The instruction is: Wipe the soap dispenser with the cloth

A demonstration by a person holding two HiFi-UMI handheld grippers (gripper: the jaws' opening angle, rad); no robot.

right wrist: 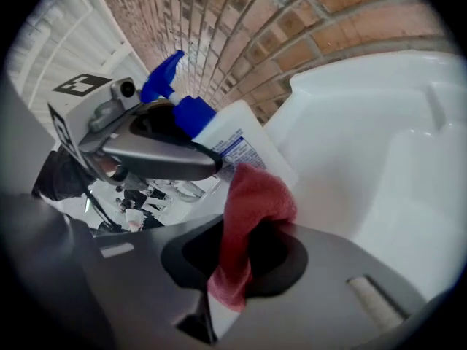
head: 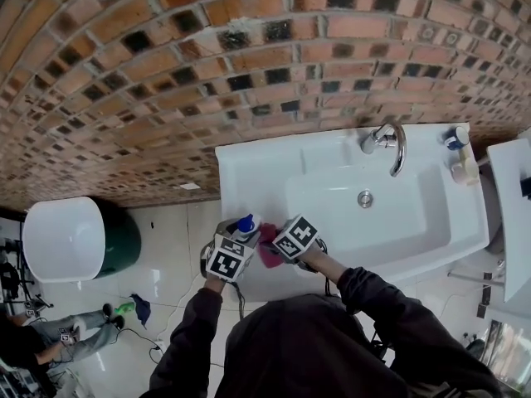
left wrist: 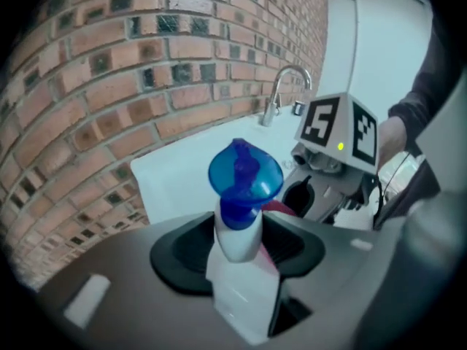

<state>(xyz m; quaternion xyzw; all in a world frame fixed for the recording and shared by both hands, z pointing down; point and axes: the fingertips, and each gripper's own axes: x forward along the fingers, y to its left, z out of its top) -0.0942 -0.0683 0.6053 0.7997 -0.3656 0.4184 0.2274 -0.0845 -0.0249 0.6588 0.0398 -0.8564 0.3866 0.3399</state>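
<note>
The soap dispenser (head: 246, 225), a white bottle with a blue pump top, stands upright at the sink's front left corner. My left gripper (head: 240, 234) is round it. In the left gripper view the dispenser (left wrist: 237, 224) sits between the jaws of my left gripper (left wrist: 237, 252), which are spread wide and do not visibly press on it. My right gripper (head: 275, 247) is shut on a red cloth (head: 268, 252). In the right gripper view the cloth (right wrist: 246, 221) bulges out of my right gripper (right wrist: 244, 259) right beside the dispenser (right wrist: 235, 141).
The white sink (head: 249, 172) is set against a brick wall, with a chrome faucet (head: 392, 143) at its back. Small bottles (head: 459, 143) stand at the sink's far right corner. A white-lidded green bin (head: 70, 239) is on the floor to the left. A person's legs (head: 70, 334) show at bottom left.
</note>
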